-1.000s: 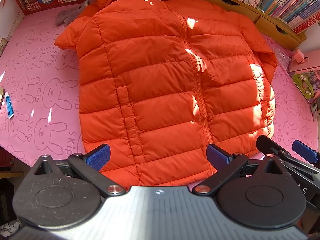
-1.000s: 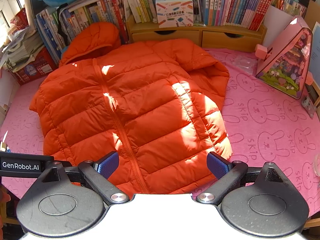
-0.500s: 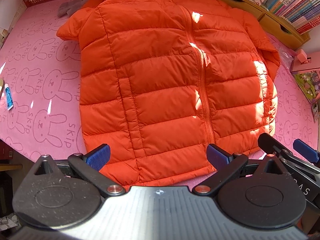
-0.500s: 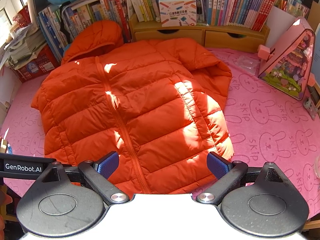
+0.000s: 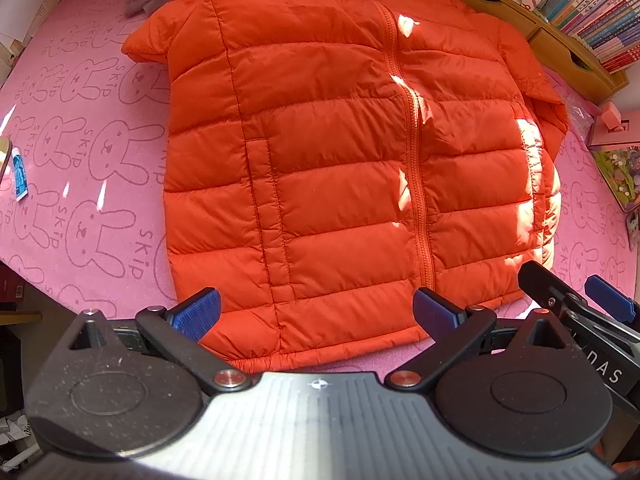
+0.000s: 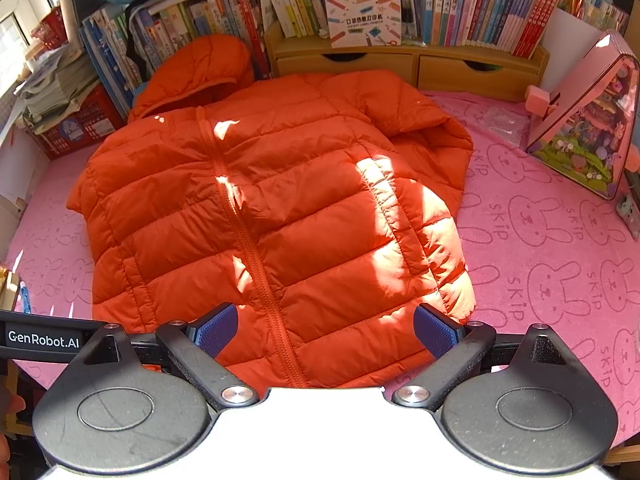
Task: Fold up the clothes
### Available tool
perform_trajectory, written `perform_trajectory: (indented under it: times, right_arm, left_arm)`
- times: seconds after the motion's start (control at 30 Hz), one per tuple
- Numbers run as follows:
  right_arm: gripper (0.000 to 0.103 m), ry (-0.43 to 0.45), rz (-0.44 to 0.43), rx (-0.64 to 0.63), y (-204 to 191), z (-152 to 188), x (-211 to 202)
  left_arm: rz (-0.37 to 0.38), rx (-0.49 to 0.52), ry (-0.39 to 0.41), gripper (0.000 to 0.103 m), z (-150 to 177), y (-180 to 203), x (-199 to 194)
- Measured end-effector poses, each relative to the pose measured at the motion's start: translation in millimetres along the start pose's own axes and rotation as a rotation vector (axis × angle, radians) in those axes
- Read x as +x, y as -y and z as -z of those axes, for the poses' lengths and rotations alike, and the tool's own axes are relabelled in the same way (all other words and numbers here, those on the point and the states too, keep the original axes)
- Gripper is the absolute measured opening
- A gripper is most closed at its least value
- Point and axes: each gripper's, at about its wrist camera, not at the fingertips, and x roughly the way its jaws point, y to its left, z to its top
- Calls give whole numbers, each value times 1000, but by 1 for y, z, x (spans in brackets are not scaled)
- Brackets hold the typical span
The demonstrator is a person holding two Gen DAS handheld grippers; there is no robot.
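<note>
Black metal linkage arms with ribbed blue pads form the left gripper [image 5: 316, 312]; its jaws stand spread wide and hold nothing, poised above the near hem of the jacket [image 5: 352, 168]. The right gripper [image 6: 326, 330] is in the same condition: jaws spread, pads clear of the fabric, also over the near hem but further right. Both appear positioned for access to the hem, though the pictures do not settle which edge would be taken.

Jacket position: flat on the pink mat [image 6: 552, 264], front side up, zip [image 6: 244, 232] closed along the centre line, hem nearest, hood [image 6: 200, 68] farthest and propped against the books. The right sleeve [image 6: 432, 136] lies doubled back beside the body; the left sleeve [image 5: 160, 36] is bunched short at the shoulder. The body itself is spread to full length, not folded over.

Material: quilted shell in horizontal padded channels, smooth and slightly glossy, orange. Judged springy and slippery; a fold is likely to reopen unless pressed.

Mat: soft pink, rabbit outlines, matt surface.

Far boundary: wooden drawer unit [image 6: 412, 68] carrying upright books [image 6: 480, 0]; red crate [image 6: 76, 128] at far left.
</note>
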Motion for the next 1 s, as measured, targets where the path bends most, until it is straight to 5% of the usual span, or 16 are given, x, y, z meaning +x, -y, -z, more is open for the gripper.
perform_trajectory:
  times: [0.43,0.73,0.83,1.0]
  right_arm:
    - [97,55,77,-432,18,29,27]
    - [98,20,62,-351,67,21,83]
    - [98,-55,39,-256,90,7,113]
    - [58,-220,-52,-111,98,-1,133]
  left_arm:
    - [-7,-105,-28,103,5,-17,2]
    - [-24,-175,-55,103,10,-26,5]
    - [-36,-183,-59,103,11,-27,5]
    - [-56,-236,-44,103,13,-38,1]
